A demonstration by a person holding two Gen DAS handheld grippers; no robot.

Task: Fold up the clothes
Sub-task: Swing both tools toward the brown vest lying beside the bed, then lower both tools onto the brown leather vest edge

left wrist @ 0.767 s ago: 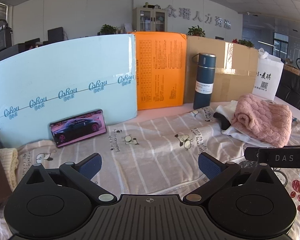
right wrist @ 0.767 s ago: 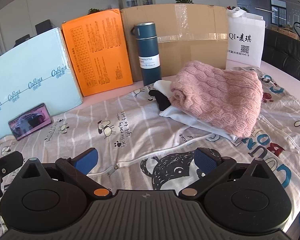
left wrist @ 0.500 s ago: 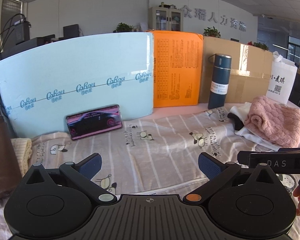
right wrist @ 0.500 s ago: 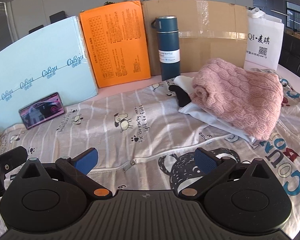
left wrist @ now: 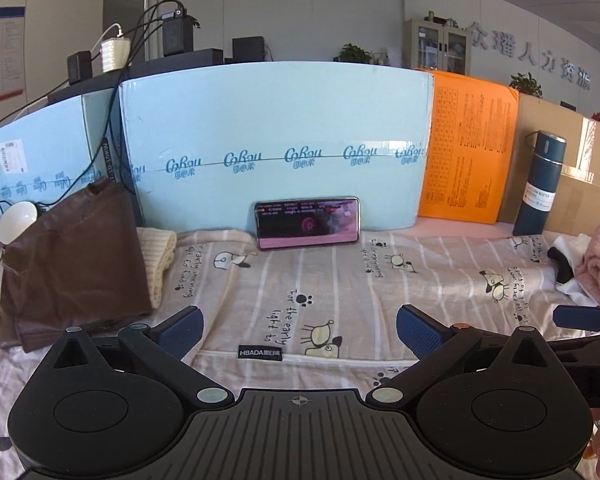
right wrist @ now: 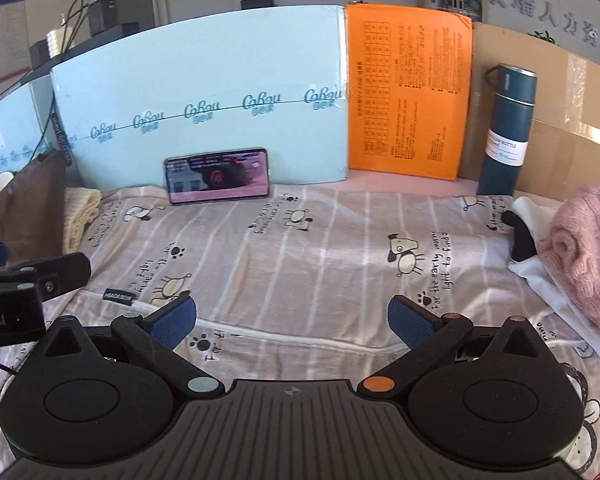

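Left gripper [left wrist: 298, 330]: I have its fingers spread wide with nothing between them, low over the near part of the printed garment.
Right gripper [right wrist: 292, 320]: likewise wide open and empty, just to the right of the left one; its blue pad shows at the right edge of the left view.
What changed: over the last second both my cameras have swung left. The pink sweater [right wrist: 580, 256] that sat centre-right now hangs at the right edge, and the brown bag [left wrist: 72, 264] has come into the left view.
What it means: I judge I am lining both grippers up on the near hem, close to the white zipper seam [right wrist: 300, 338], to take the first grip. No fold is started.
Task garment: the striped cartoon-print garment [left wrist: 340, 280] lies spread flat across the table, with its HBADA label [left wrist: 260, 353] between the left gripper's fingers.
Right side: the pink sweater rests on a white cloth [right wrist: 540, 280], both on the garment's right part; I would have to work around them.
Left side: the brown bag and a cream knit [left wrist: 158, 260] sit at the garment's left edge.
Far edge: a phone [left wrist: 307, 222] leans against the light blue box [left wrist: 276, 120], touching the garment's far edge; an orange box [left wrist: 466, 152] and blue flask [left wrist: 540, 184] stand beyond, well apart from my grip point.
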